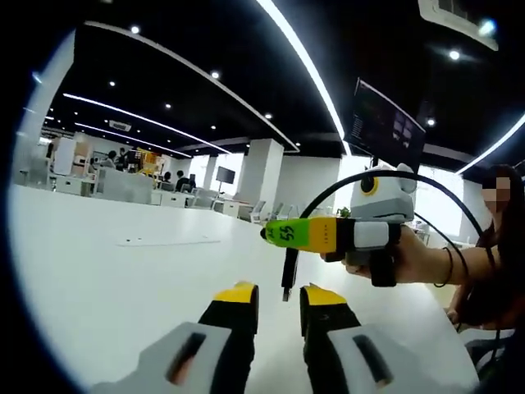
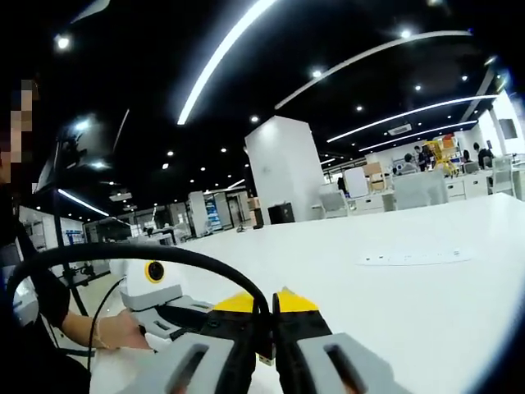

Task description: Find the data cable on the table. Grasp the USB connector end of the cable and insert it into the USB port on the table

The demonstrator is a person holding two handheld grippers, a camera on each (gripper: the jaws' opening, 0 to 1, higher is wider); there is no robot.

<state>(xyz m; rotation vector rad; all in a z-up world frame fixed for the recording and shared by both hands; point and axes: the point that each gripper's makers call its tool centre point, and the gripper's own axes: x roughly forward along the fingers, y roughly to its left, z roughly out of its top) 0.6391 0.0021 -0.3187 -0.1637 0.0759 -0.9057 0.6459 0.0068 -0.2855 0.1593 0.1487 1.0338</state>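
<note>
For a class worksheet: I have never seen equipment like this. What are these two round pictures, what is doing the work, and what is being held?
There is no robot: a person holds a two-fingered tool, called a gripper, in each hand, and a fisheye camera rides on each. The left gripper view looks along the left gripper, whose yellow-tipped fingers stand apart, holding nothing. The right gripper view looks along the right gripper, shut on a black cable. In the left gripper view that cable's USB connector hangs below the right gripper's green fingers. On the white table lies a flat white strip, too small to identify.
</note>
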